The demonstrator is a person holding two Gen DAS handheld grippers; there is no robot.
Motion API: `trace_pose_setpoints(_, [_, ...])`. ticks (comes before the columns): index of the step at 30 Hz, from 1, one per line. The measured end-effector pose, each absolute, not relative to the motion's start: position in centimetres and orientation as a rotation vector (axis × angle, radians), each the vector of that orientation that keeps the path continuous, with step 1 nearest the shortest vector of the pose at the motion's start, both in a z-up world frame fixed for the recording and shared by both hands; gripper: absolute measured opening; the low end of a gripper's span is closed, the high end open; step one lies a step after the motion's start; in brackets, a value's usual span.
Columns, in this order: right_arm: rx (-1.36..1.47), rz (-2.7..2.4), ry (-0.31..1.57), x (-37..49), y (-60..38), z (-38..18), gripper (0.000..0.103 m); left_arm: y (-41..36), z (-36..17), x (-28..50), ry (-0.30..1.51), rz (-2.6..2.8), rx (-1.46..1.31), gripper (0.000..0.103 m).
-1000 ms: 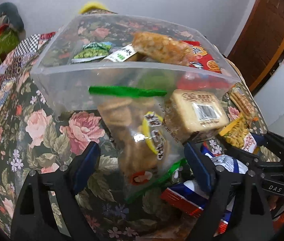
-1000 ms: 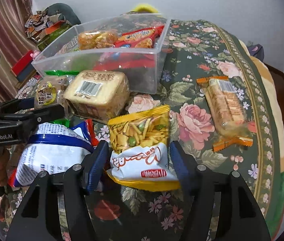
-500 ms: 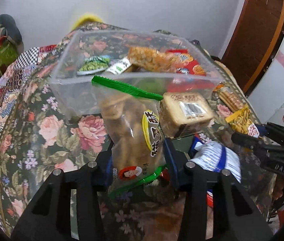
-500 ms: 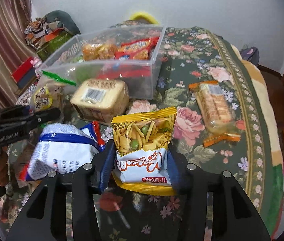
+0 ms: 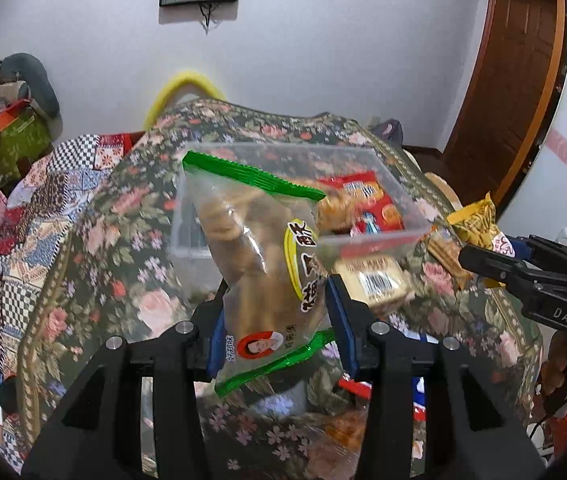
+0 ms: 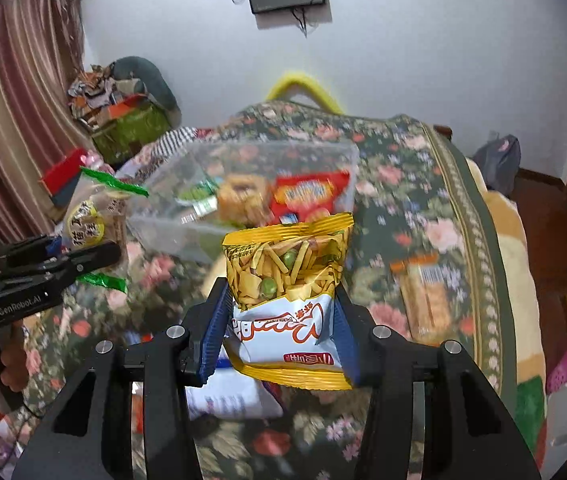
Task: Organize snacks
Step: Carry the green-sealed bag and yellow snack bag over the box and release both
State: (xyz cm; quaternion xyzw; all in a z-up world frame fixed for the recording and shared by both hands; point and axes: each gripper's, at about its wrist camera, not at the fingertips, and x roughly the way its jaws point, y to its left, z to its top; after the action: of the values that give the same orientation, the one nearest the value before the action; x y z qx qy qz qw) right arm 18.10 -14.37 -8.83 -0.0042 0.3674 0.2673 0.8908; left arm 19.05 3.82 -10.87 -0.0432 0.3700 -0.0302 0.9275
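My left gripper [image 5: 277, 326] is shut on a clear biscuit bag with green seals [image 5: 259, 264], held up off the floral cloth. In the right wrist view that same bag [image 6: 91, 220] hangs at the left. My right gripper [image 6: 281, 330] is shut on a yellow-and-white bag of fried sticks and peas [image 6: 287, 284], also lifted. Behind both stands a clear plastic bin [image 5: 383, 236] with several snacks inside, among them a red cracker pack [image 6: 309, 192]. The right gripper with its yellow bag [image 5: 479, 224] shows at the right edge of the left wrist view.
On the floral cloth [image 6: 403, 184] lie a wrapped square cake [image 5: 375, 280], an orange-ended biscuit pack [image 6: 427, 296] and a white-and-blue bag [image 6: 227, 400]. Cluttered boxes [image 6: 123, 124] sit at the back left. A wooden door [image 5: 511, 92] stands at the right.
Both grippers closed on their bags and lifted them off the cloth. The bin and the snacks on the cloth now sit lower and farther away in both views.
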Motion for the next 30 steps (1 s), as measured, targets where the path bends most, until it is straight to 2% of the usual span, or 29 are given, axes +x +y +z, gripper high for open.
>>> trace_pose_setpoints(15, [-0.01,0.623,0.68,23.4,-7.6,-5.5,0.045,6.5,-10.5,24.9,0.751,-0.037,-0.092,0.044])
trace_pose_setpoints(30, [-0.066,0.637,0.779,29.7,-2.7,-8.3,0.045,7.7,-13.2,29.0,0.796,-0.023,-0.086,0.045])
